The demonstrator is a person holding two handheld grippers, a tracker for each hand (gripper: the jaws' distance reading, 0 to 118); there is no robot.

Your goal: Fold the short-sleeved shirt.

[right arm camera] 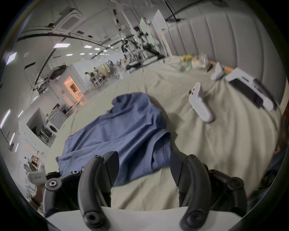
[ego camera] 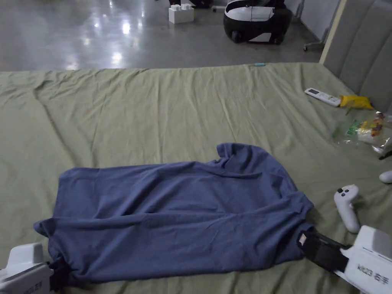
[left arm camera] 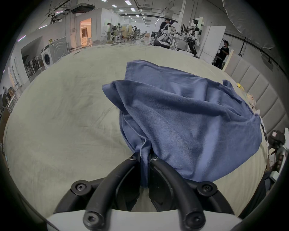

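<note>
The left gripper (left arm camera: pixel 144 157) has its jaws closed on a bunched corner of the blue shirt (ego camera: pixel 180 214). The right gripper (right arm camera: pixel 144 159) has its jaws spread apart at the shirt's opposite edge, clamping nothing. The shirt lies folded lengthwise on the green sheet (ego camera: pixel 153 111). A white controller (ego camera: pixel 346 208) rests near the right gripper.

We see a bed covered in a creased olive-green sheet (ego camera: pixel 172 107), with a grey padded headboard (ego camera: pixel 363 49) rising at its right edge. Beyond the far edge lies a glossy grey floor (ego camera: pixel 76 38) throwing back ceiling lights. In the left gripper view a long white hall opens up: strip lights (left arm camera: pixel 133 9) overhead, a washing machine (left arm camera: pixel 46 58) against the left wall, a warm orange-lit doorway (left arm camera: pixel 85 31), and chairs and desks farther back.
</note>
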